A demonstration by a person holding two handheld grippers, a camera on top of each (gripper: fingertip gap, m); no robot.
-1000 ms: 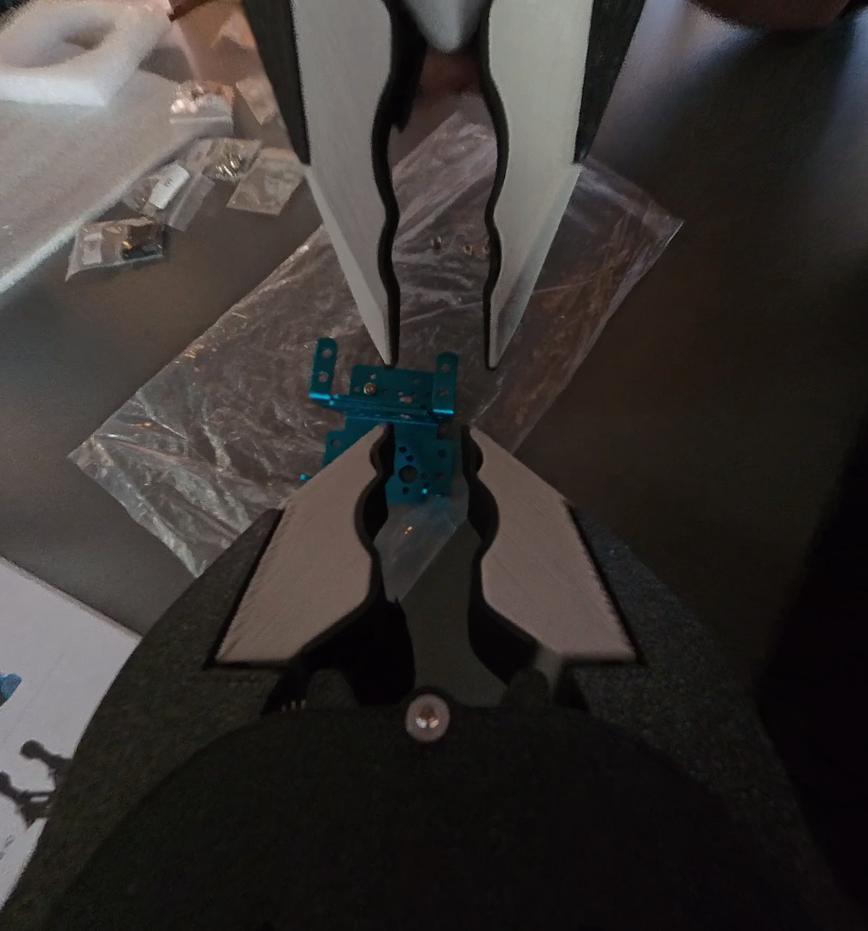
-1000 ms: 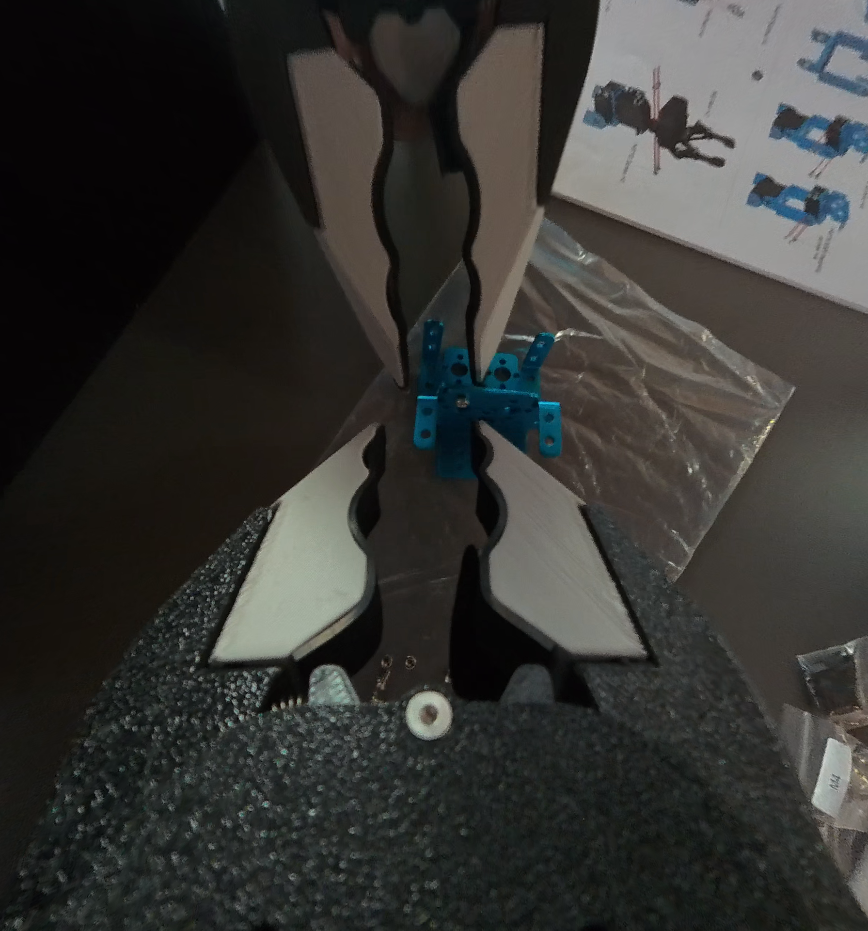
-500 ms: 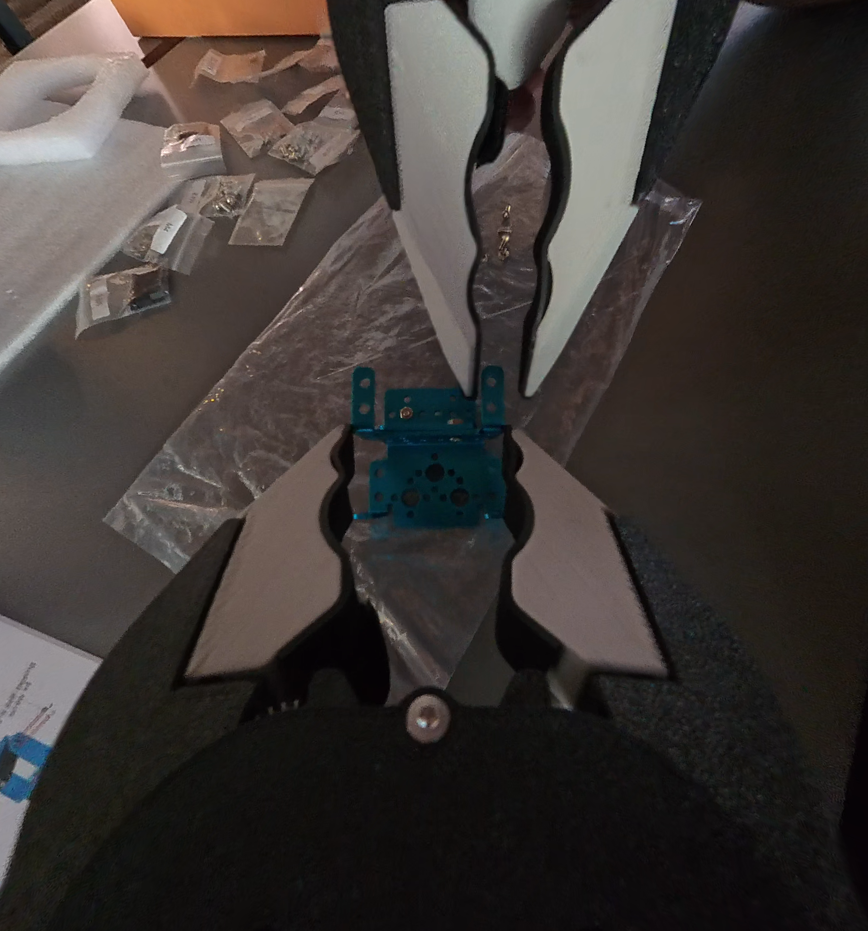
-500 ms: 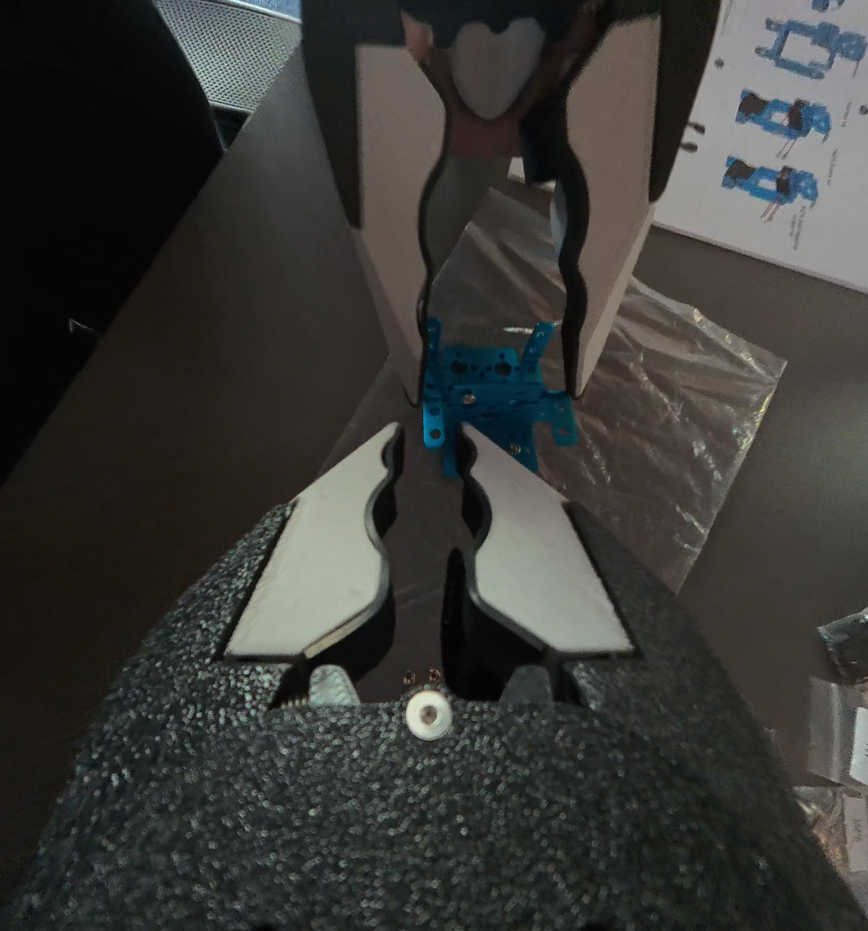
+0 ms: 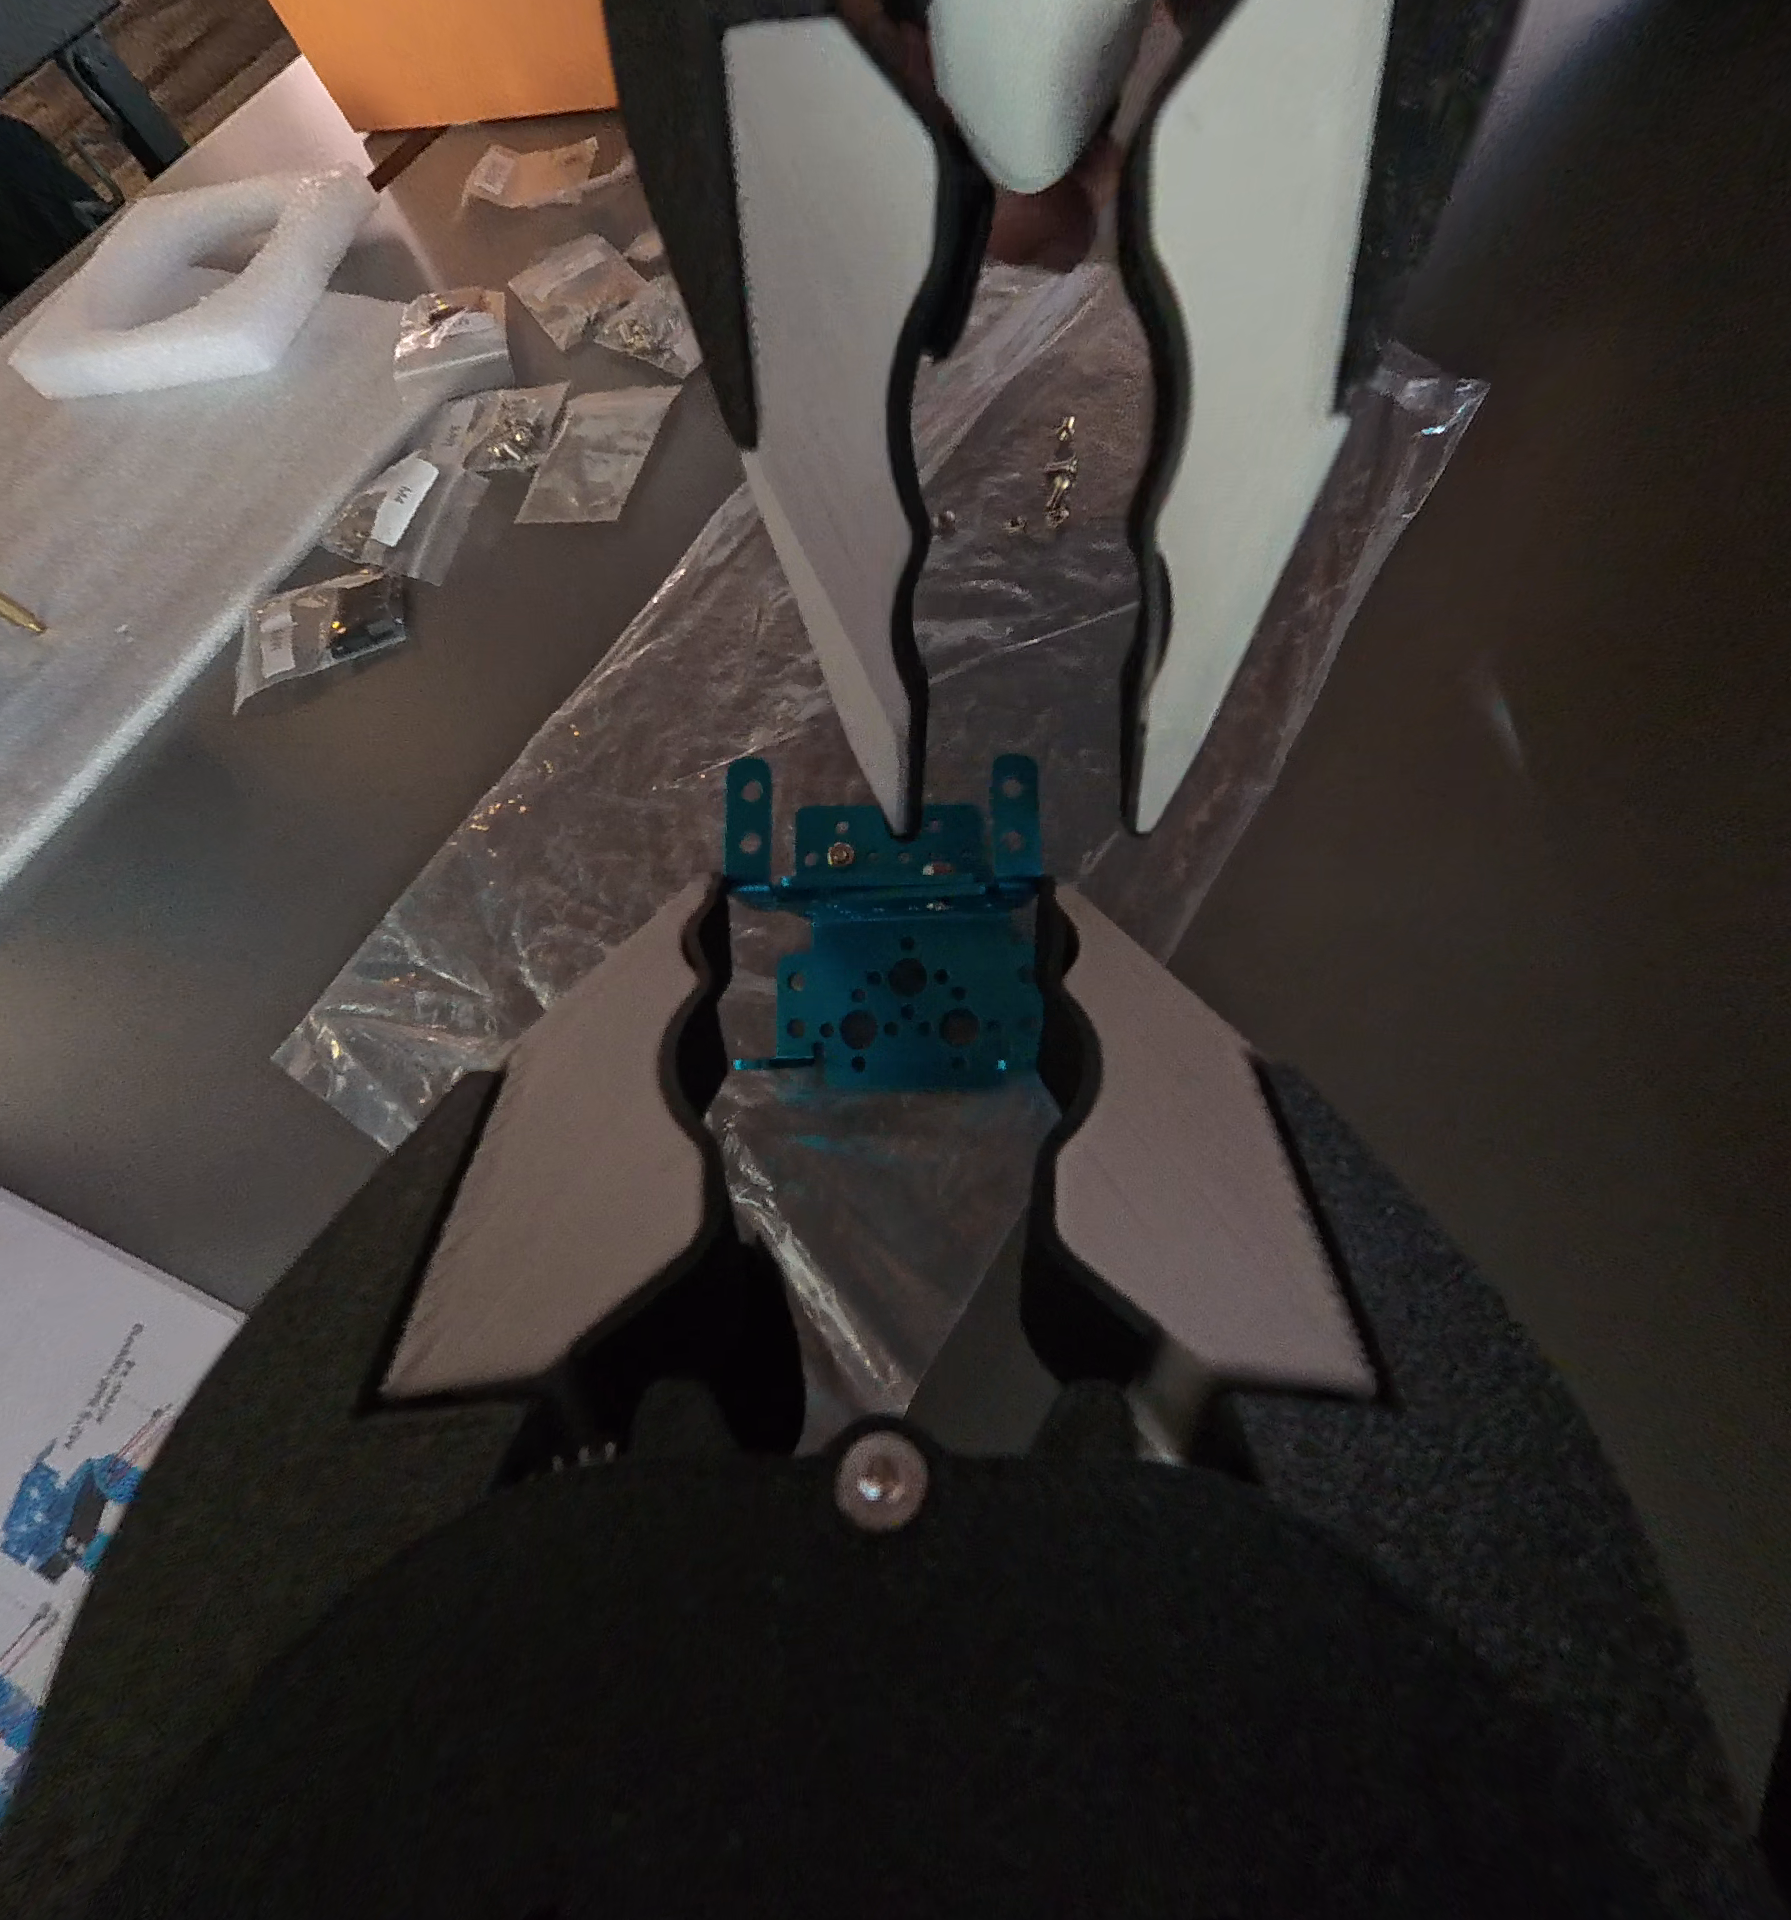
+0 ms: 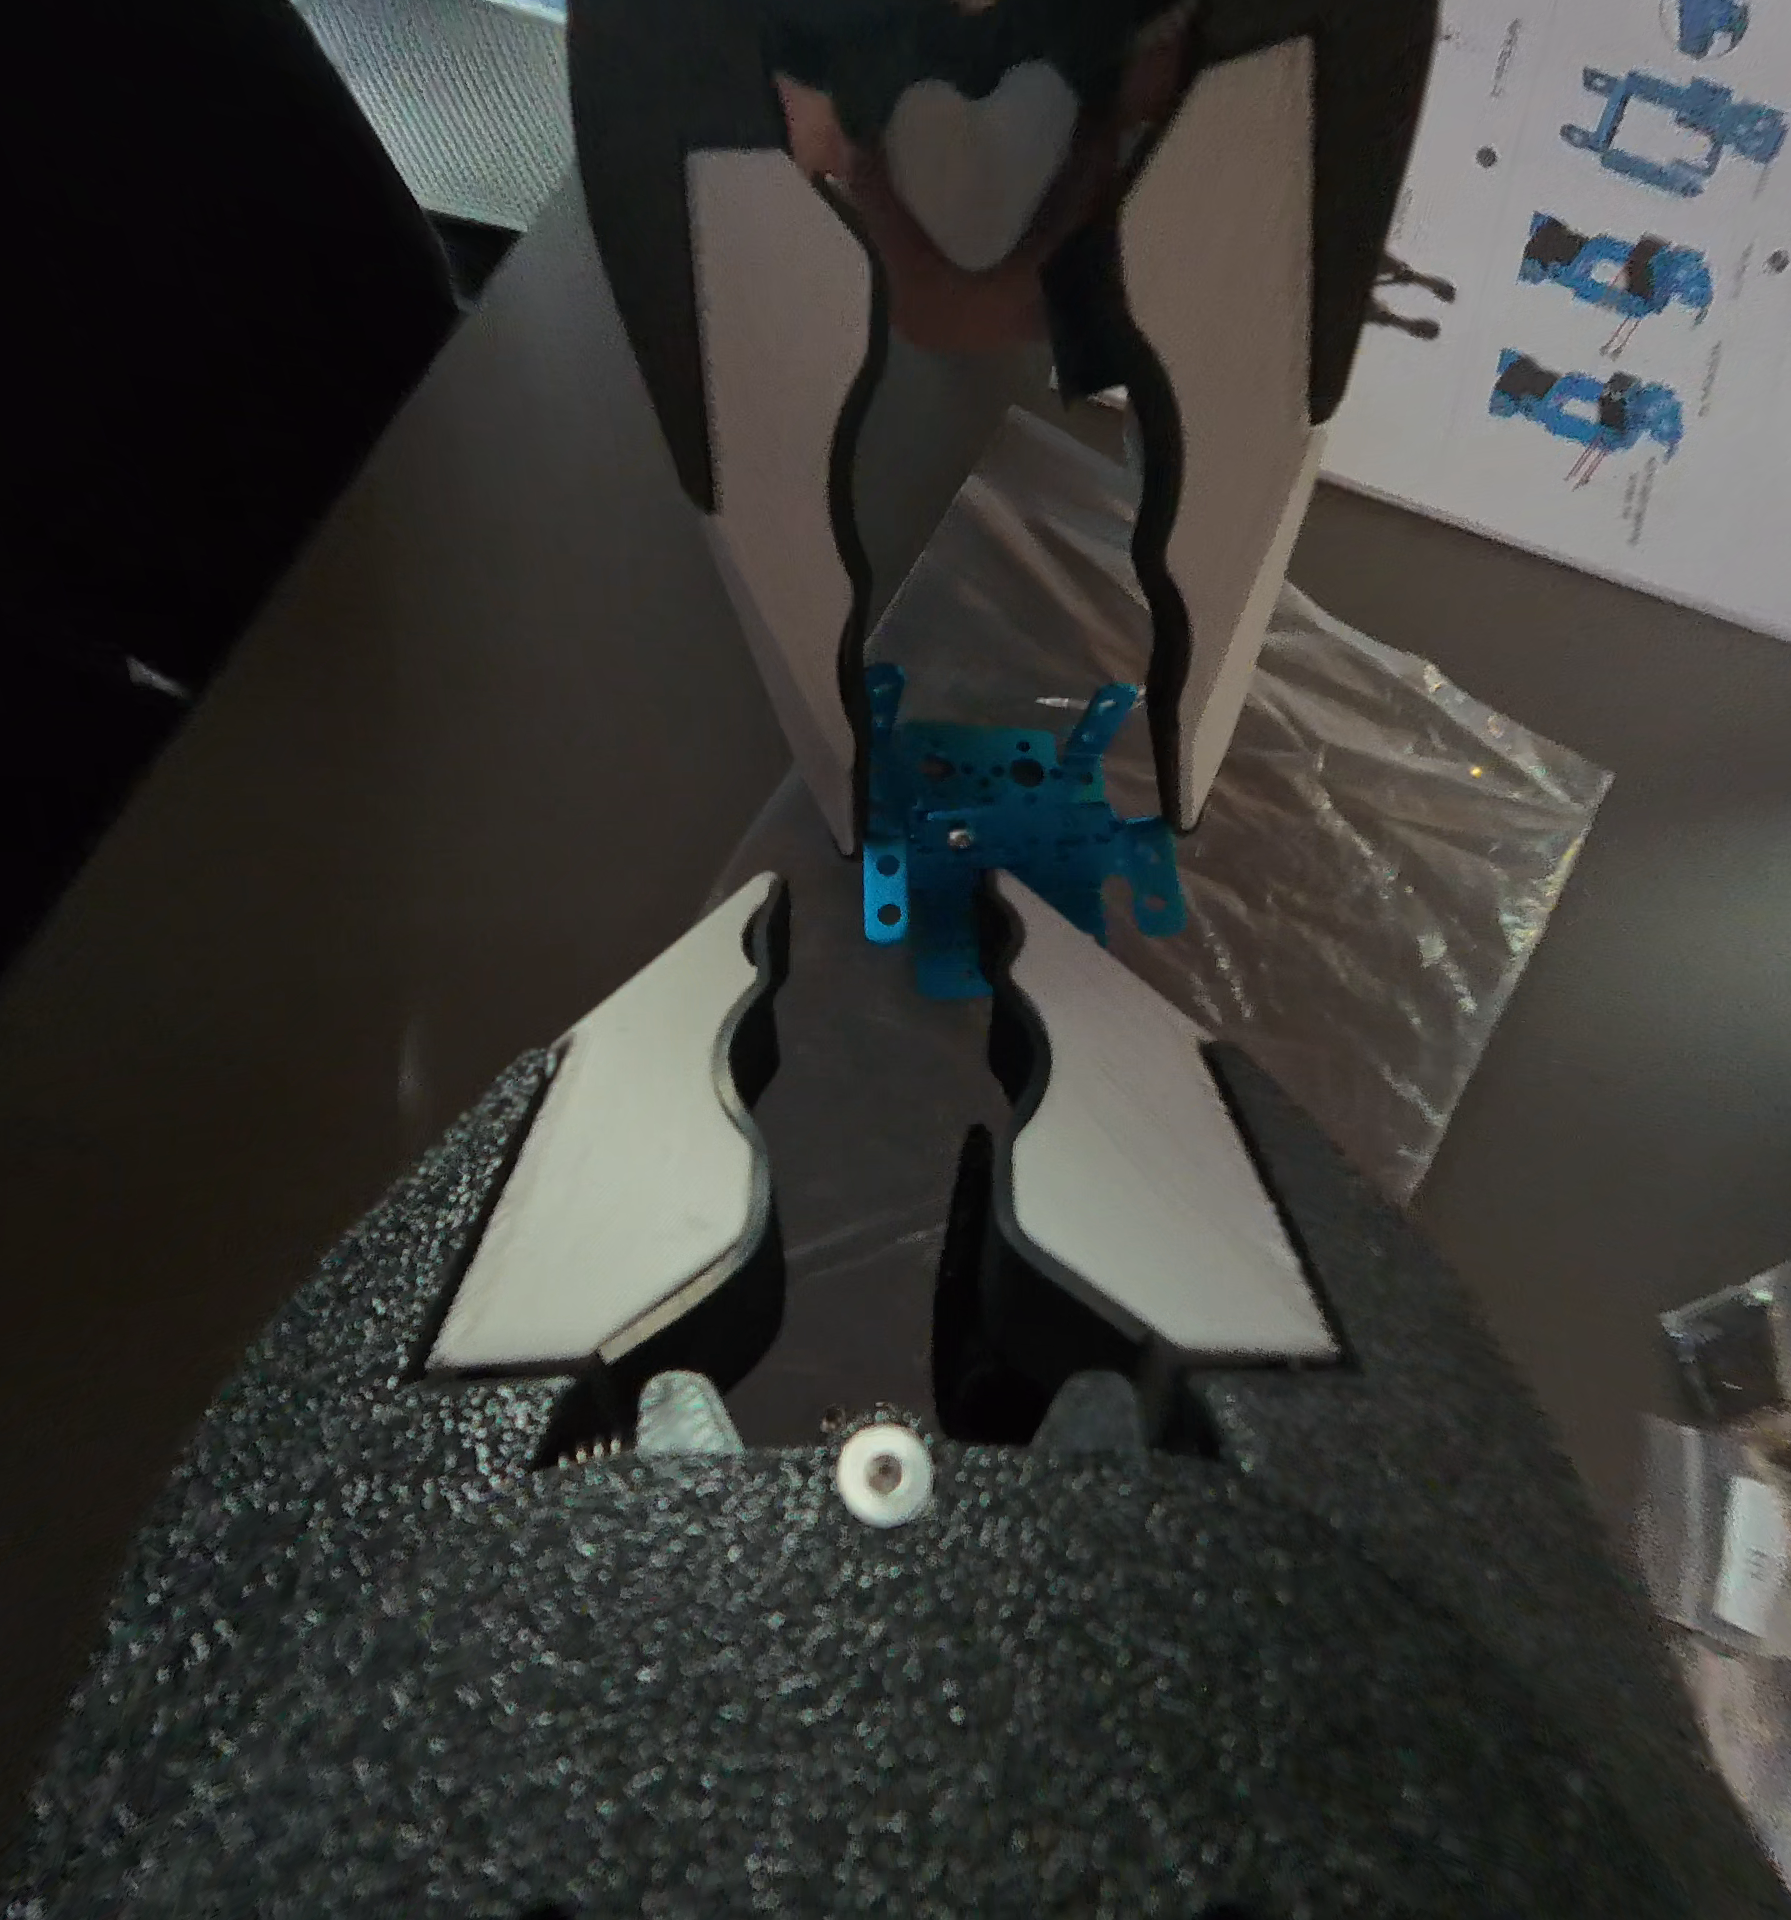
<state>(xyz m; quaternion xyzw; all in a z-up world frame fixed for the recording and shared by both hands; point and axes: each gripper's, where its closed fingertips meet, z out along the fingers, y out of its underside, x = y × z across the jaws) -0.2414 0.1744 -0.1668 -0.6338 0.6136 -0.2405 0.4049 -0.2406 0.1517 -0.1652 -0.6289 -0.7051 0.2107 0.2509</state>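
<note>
Your left gripper [image 5: 880, 966] fingers are spread wide around the blue bracket [image 5: 896, 997], mid-frame on the plastic bag [image 5: 579, 831]; right gripper [image 6: 886, 914] is released too, one finger by its tab. Close squarely on the flat sides

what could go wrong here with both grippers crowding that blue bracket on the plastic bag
1. The blue bracket assembly sits on a slick plastic bag; a nudge from either open hand-held gripper, left or right, may slide it.
2. Loose screws on the bag could scatter if it shifts.
</note>
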